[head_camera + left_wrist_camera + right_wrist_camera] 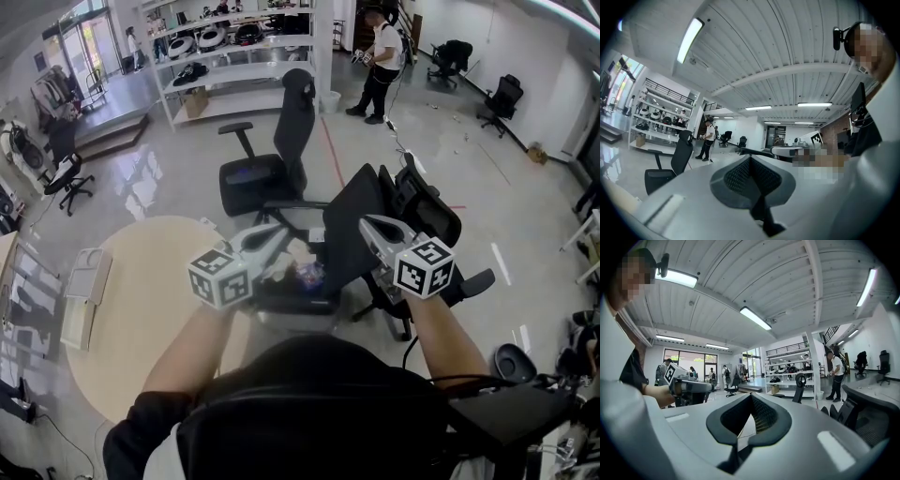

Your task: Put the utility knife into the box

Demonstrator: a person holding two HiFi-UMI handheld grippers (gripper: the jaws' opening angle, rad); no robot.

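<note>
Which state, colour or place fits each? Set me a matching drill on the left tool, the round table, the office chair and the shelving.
1. left tool
2. round table
3. office chair
4. shelving

A. white, at the far end of the room
B. beige, lower left in the head view
C. black, on the floor beyond the table
D. jaws together, nothing between them

Pairs: 1-D, 2-B, 3-C, 4-A
</note>
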